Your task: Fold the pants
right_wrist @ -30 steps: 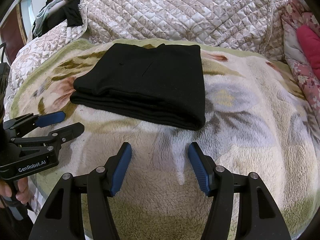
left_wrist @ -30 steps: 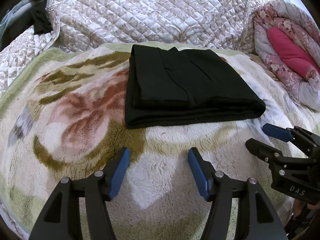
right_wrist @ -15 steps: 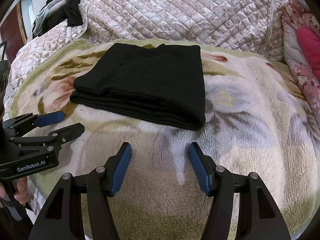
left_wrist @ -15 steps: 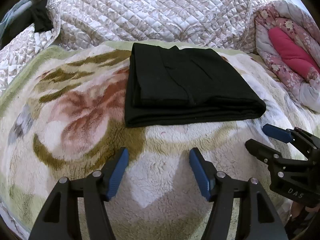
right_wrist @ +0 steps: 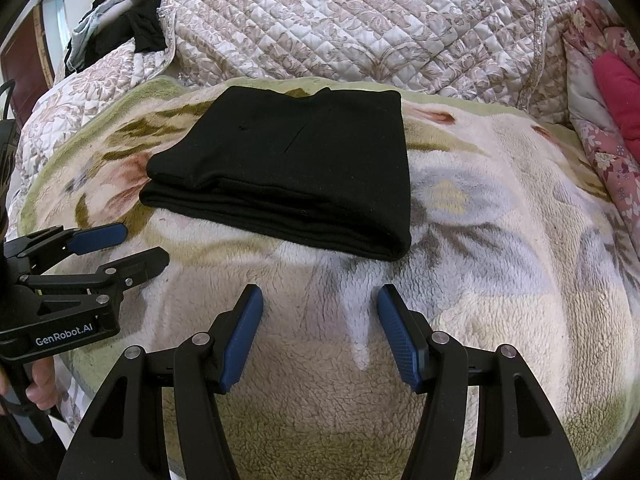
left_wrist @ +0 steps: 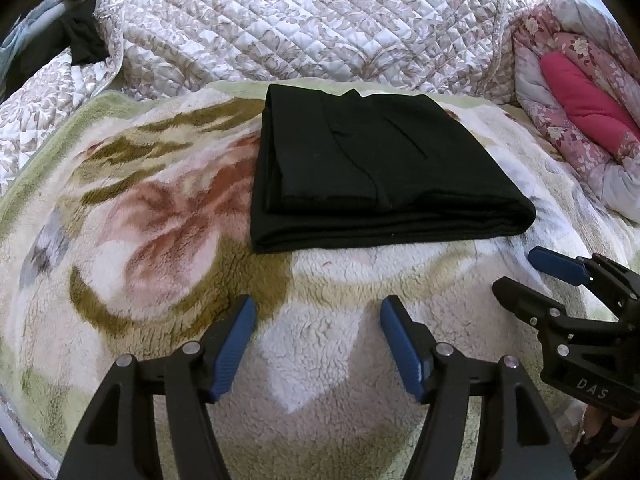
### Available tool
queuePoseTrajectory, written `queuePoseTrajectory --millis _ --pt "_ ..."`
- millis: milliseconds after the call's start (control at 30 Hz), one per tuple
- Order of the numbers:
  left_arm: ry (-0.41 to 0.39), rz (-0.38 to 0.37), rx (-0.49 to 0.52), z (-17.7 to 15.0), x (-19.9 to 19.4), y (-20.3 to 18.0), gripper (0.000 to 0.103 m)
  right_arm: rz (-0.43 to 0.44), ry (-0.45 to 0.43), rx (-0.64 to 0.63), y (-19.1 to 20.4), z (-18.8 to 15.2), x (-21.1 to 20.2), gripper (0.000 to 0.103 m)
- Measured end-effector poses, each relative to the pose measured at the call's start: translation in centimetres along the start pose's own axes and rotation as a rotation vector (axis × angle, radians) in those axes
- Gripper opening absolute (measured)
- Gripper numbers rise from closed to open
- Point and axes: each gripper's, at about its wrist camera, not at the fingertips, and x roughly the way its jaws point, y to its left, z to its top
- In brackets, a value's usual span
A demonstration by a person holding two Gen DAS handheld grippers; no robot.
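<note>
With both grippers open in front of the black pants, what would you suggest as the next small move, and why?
Probably ease both grippers back from the bed and finish. The black pants already lie as a compact, layered rectangle on the fleece blanket. The left gripper and right gripper both stand open, short of the cloth and holding nothing. No loose leg or corner shows that would call for another fold.

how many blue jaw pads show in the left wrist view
4. Two belong to the left gripper, low in the frame over the fleece blanket. Two belong to the right gripper at the right edge; only one shows its blue face, the other is edge-on and looks black.
</note>
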Motion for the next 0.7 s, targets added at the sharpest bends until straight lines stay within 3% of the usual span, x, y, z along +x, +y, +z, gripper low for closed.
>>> queuePoseTrajectory --millis 700 --pt "0.001 -0.002 0.003 -0.03 0.07 0.11 0.069 -0.003 -0.002 0.000 0.06 -0.07 0.06 0.060"
